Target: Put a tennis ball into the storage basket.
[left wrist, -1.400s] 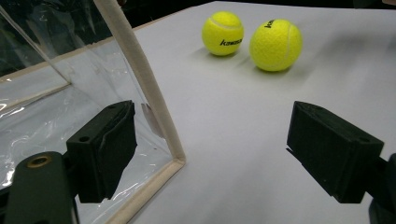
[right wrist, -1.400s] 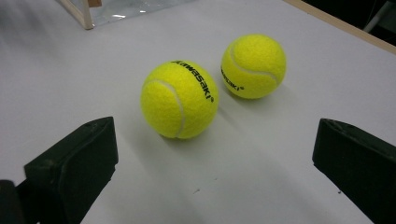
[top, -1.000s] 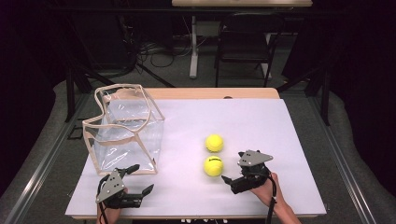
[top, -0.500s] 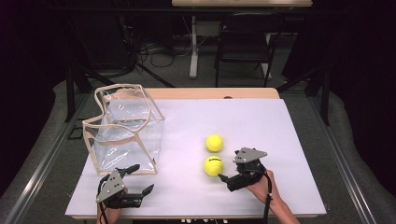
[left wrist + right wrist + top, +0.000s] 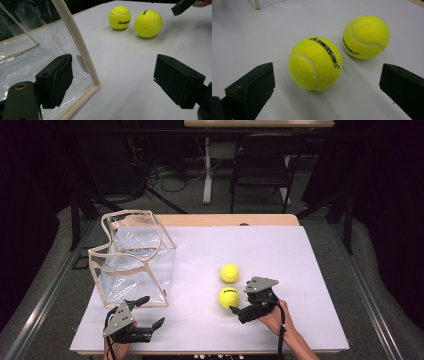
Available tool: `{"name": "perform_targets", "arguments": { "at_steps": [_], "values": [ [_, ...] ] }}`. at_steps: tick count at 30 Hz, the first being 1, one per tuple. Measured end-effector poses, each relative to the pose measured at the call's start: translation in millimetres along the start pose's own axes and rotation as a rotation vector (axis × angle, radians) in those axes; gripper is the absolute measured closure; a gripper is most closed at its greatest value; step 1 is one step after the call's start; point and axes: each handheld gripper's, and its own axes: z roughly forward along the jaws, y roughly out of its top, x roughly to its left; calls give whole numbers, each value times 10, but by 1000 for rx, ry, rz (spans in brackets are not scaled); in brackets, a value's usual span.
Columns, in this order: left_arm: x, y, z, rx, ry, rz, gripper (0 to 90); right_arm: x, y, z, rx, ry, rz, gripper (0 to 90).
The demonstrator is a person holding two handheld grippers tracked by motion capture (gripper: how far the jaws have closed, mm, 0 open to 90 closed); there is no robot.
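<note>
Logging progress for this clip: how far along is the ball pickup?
Done: nothing stowed; the clear bag looks empty. In hand: the right gripper, jaws open, is lined up on the near tennis ball, not clamped on it. The left gripper sits open by the bag's corner. Left: grasp that ball, then the far tennis ball; both lie on the white table.

The clear bag (image 5: pixel 37 50) runs off the left gripper view's left edge; its open top is cut off.
</note>
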Motion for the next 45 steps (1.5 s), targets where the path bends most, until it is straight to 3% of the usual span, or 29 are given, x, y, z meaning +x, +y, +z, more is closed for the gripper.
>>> {"name": "perform_targets", "arguments": {
  "at_steps": [39,45],
  "values": [
    [-2,1,22,5,-9,5,160,27,26,366,42,68,38,0],
    [-1,1,22,6,-10,6,160,20,2,387,44,69,46,42]
  ]
}}
